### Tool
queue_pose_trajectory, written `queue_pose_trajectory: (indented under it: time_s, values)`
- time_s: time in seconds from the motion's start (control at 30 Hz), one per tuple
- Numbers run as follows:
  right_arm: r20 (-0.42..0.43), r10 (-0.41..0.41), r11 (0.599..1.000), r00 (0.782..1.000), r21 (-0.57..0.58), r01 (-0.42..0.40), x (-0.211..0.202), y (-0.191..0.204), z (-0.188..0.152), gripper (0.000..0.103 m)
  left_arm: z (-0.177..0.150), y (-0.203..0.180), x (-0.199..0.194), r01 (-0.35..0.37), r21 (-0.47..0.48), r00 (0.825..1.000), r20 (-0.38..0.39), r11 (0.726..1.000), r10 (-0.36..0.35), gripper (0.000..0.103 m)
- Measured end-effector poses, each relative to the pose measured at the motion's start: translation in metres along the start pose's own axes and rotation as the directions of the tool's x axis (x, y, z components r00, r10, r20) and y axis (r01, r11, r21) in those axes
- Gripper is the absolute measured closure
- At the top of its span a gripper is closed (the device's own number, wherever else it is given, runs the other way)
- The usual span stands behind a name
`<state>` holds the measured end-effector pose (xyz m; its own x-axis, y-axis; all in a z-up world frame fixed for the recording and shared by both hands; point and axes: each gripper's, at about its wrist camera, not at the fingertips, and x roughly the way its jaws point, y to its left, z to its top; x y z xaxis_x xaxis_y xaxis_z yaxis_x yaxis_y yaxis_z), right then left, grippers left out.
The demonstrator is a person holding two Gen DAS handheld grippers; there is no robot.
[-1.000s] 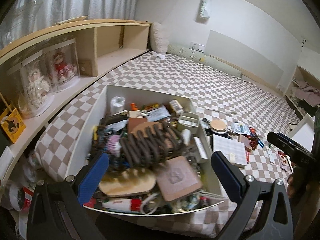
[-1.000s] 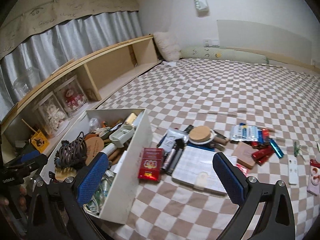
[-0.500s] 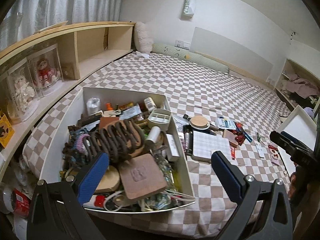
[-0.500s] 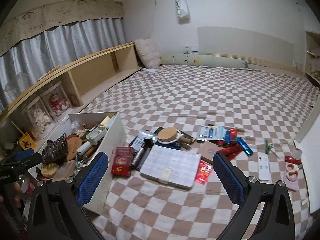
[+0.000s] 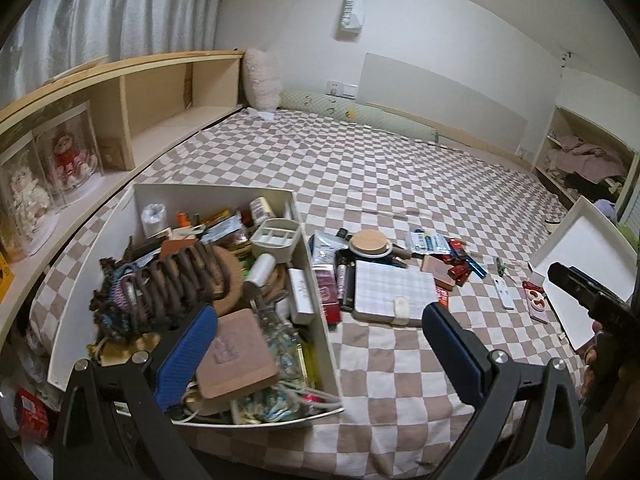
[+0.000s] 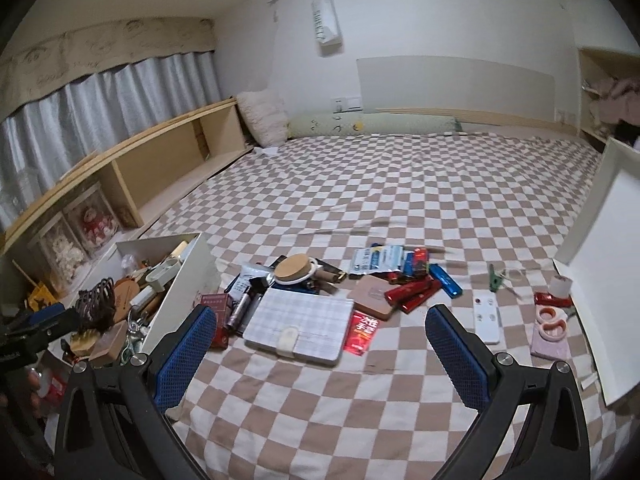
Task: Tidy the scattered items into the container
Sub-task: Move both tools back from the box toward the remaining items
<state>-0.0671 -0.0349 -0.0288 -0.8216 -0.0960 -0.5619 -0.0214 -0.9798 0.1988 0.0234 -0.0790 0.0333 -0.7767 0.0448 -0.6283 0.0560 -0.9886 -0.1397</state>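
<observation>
A white box point(image 5: 316, 312) crammed with small items sits on the checkered bed, also in the right wrist view point(image 6: 192, 272). Right of it lie scattered items: a plaid case point(image 6: 300, 316), a red pack point(image 6: 216, 312), a wooden-lidded round tin point(image 6: 296, 270), red tubes point(image 6: 412, 294), a blue lighter point(image 6: 446, 282), a white remote point(image 6: 486, 318). My left gripper point(image 5: 320, 340) is open and empty above the box's near right edge. My right gripper point(image 6: 320, 344) is open and empty, hovering near the plaid case.
A wooden shelf point(image 5: 152, 112) with doll cases point(image 5: 68, 160) runs along the left. A white lid point(image 6: 608, 264) leans at the right, with tape rolls point(image 6: 554, 318) beside it. Pillows point(image 6: 264, 116) lie at the bed's far end.
Both grippers have pulled back and swung right. The box has shifted left in both views and more scattered items show. Both stay open.
</observation>
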Motion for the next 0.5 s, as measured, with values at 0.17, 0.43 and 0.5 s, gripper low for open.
queue_pose_trajectory:
  time_s: [0.17, 0.43, 0.5]
  values:
    - [0.000, -0.042, 0.999, 0.999, 0.006, 0.042, -0.003, -0.016, -0.003, 0.000, 0.000, -0.020, 0.013, 0.035, 0.027, 0.999, -0.008, 0.999, -0.034, 0.000]
    - [0.053, -0.070, 0.996, 0.996, 0.060, 0.066, -0.008, -0.042, -0.012, 0.000, -0.004, -0.051, 0.041, 0.120, 0.077, 0.993, -0.004, 0.990, -0.120, 0.000]
    - [0.050, -0.082, 0.995, 0.995, 0.062, 0.079, -0.005, -0.048, -0.014, 0.000, -0.005, -0.058, 0.050, 0.141, 0.077, 0.990, -0.017, 0.987, -0.140, 0.000]
